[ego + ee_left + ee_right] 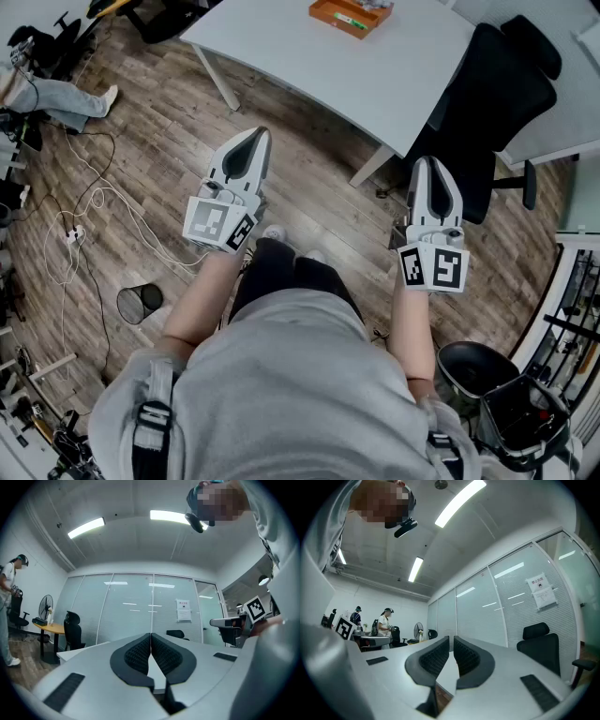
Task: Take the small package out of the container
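An orange container (349, 15) sits on the white table (394, 75) at the far top of the head view. Something green and something grey lie inside it; I cannot tell which is the small package. My left gripper (253, 139) and right gripper (429, 165) are held in front of my body, well short of the table, above the wooden floor. Both point up at the room. In the left gripper view the left gripper (150, 637) has its pads together with nothing between them. The right gripper (451, 639) is likewise shut and empty in its own view.
A black office chair (497, 103) stands between the table and my right gripper. White cables (94, 206) trail over the floor at left, near a round black object (141, 302). A black bin (478, 370) stands at lower right. Another person's legs (56, 94) show at far left.
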`<control>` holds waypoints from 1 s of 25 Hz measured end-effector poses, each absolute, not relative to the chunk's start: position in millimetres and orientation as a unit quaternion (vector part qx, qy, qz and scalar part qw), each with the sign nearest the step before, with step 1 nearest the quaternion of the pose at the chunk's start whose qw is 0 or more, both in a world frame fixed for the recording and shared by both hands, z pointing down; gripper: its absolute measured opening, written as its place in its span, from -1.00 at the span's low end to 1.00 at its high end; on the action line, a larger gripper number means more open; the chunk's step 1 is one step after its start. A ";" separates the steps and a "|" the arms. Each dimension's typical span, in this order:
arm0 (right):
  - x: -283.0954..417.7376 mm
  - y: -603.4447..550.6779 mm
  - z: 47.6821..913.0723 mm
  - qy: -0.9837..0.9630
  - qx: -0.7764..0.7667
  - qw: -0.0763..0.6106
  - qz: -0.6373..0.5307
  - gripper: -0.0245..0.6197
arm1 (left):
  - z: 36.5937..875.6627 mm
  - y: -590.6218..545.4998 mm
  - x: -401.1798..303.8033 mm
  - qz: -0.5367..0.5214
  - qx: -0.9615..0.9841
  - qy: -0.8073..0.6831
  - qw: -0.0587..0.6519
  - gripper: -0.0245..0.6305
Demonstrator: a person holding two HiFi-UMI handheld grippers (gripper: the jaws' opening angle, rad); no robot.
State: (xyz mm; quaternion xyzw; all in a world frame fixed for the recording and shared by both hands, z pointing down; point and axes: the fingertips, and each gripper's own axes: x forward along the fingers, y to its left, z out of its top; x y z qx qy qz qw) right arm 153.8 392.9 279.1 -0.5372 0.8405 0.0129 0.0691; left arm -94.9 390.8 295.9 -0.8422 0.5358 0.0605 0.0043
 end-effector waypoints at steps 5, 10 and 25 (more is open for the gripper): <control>166.7 387.9 277.7 0.842 -0.535 0.067 0.017 -0.73 | 295.5 384.9 -80.9 0.055 -0.842 0.537 0.004 -0.86; 179.5 376.8 284.9 0.845 -0.523 0.108 -0.009 -0.73 | 299.3 376.7 -71.0 0.049 -0.842 0.537 0.010 -0.86; 140.4 247.4 299.3 0.846 -0.522 0.106 -0.016 -0.73 | 319.5 244.5 -111.5 0.060 -0.841 0.538 -0.008 -0.86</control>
